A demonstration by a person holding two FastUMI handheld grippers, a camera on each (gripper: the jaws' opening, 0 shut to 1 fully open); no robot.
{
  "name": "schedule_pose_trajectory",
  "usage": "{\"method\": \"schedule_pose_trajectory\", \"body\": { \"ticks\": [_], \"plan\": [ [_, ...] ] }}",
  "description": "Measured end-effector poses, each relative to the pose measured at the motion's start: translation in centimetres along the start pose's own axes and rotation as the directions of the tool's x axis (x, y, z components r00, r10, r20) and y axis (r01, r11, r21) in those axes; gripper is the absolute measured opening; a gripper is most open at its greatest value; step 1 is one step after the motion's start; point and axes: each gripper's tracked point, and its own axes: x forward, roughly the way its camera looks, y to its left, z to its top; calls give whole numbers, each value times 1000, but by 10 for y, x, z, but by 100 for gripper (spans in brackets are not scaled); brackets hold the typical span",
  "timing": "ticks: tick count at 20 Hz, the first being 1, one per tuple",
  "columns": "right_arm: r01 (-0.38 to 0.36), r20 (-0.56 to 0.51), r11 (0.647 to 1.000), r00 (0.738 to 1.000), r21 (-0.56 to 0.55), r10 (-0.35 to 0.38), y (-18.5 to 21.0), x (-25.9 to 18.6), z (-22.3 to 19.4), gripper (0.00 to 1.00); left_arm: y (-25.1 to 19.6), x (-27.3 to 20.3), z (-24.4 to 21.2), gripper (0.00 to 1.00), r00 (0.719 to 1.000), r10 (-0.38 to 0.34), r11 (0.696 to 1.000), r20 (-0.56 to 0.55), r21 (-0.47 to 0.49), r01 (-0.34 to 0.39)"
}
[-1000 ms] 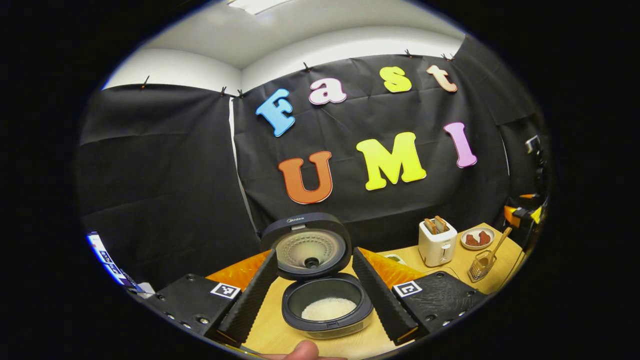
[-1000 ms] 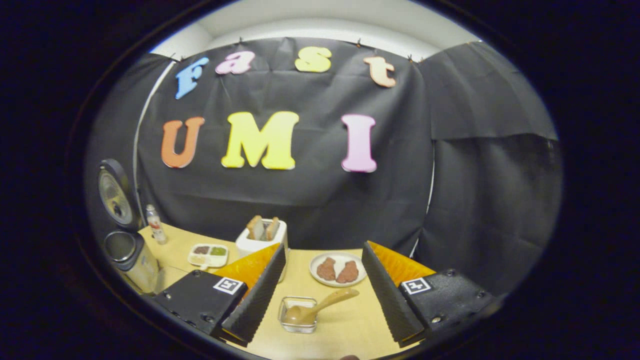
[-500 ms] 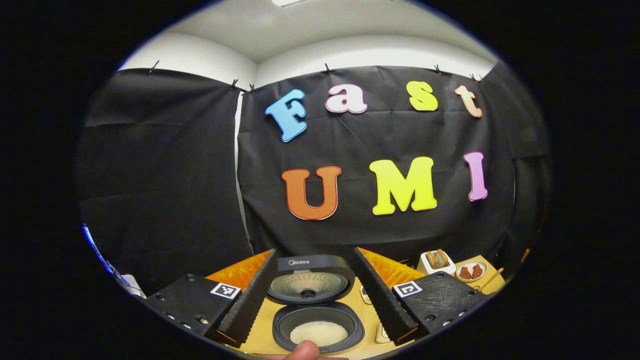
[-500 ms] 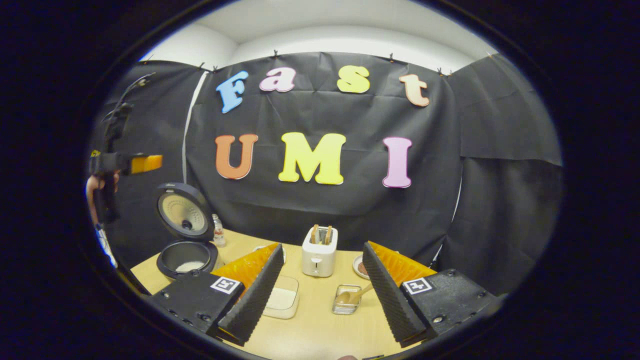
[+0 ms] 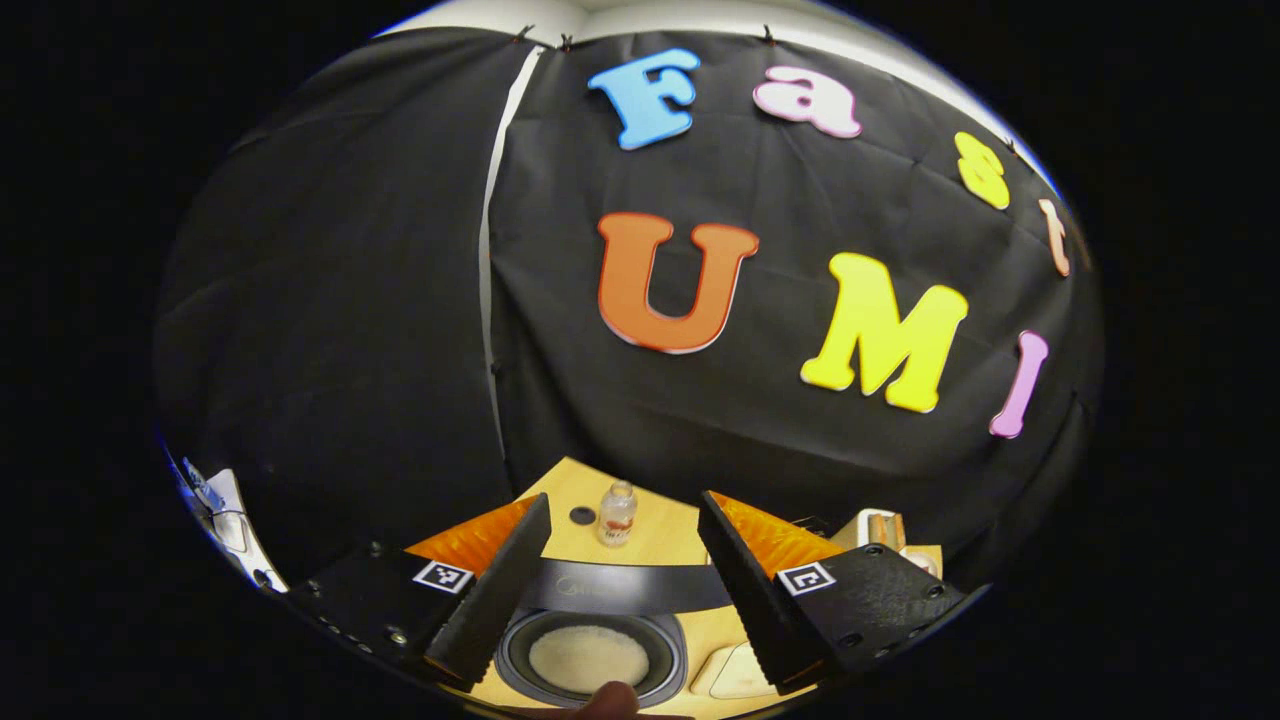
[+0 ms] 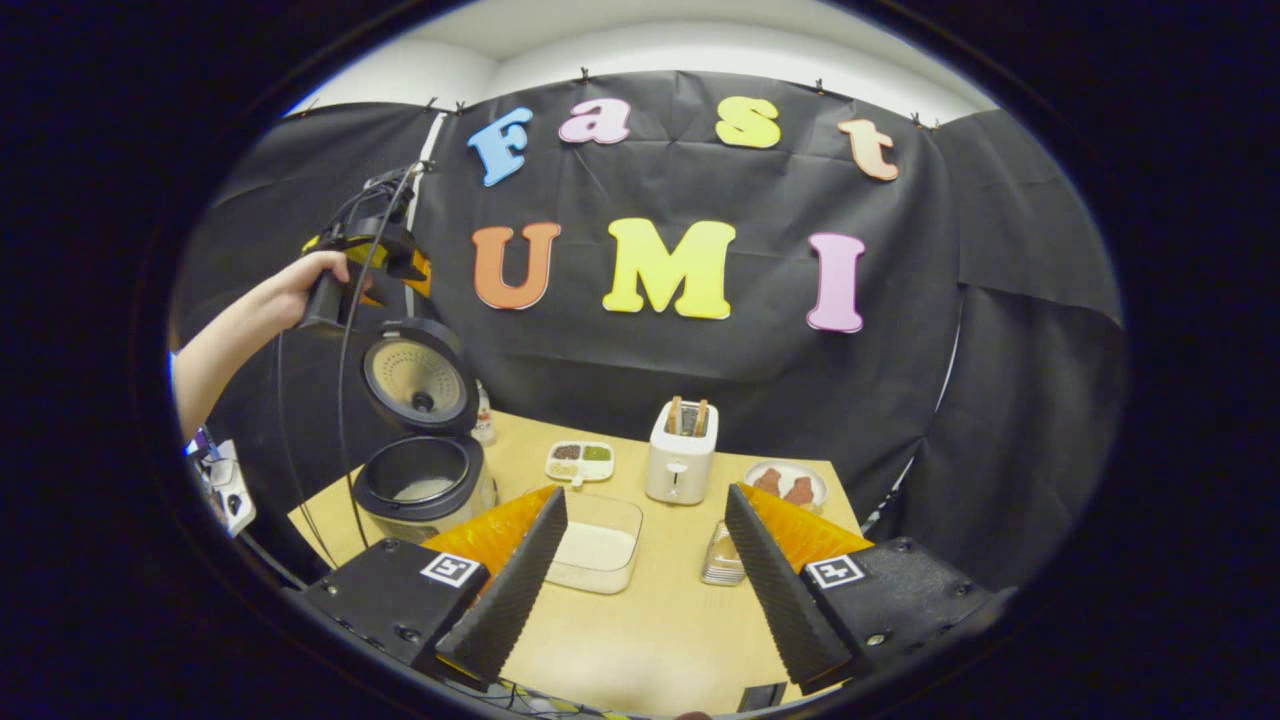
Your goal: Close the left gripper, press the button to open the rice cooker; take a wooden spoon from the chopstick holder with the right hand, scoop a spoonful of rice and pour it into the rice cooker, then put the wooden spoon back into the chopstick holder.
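The rice cooker [image 6: 420, 490] stands at the table's left with its lid [image 6: 418, 375] swung up and white rice in its pot [image 5: 588, 655]. My left gripper [image 5: 620, 600] hangs open right above the pot, its fingers either side of the lid's edge. From the right gripper view, a hand holds that left gripper [image 6: 370, 255] above the raised lid. My right gripper [image 6: 645, 590] is open and holds nothing, low over the table's front. The wire chopstick holder [image 6: 720, 560] stands just beyond it, half behind its right finger. A clear rice box [image 6: 595, 545] sits between the fingers.
A white toaster [image 6: 680, 450] with bread stands mid-table, a plate of meat [image 6: 787, 485] to its right and a divided dish [image 6: 580, 460] to its left. A small bottle [image 5: 617, 512] stands behind the cooker. A cable hangs from the left gripper past the cooker.
The left gripper has risen and moved forward over the cooker, now looking down past the lid. The right gripper has drawn back from the chopstick holder, with more of the table in sight.
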Motion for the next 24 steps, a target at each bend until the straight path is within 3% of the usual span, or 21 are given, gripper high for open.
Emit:
{"method": "schedule_pose_trajectory", "body": {
  "ticks": [4, 11, 20, 24],
  "plan": [
    [-11, -32, 1000, 999, 5, 11, 0, -1, -10, 100, 6, 14, -18, 94, 997, 30, 998, -77, 64, -25],
    [-49, -73, 998, 996, 38, 52, 8, 1, -20, 100, 4, 4, -61, 99, 988, -4, 998, -156, 67, 15],
    [-70, -123, 997, 990, 36, 74, 15, 2, -37, 100, 9, -27, -184, 98, 957, 0, 994, -291, 102, 31],
    [-83, -145, 995, 985, 58, 90, 19, 3, -44, 100, 11, -32, -234, 100, 918, -10, 993, -396, 101, 54]
  ]
}}
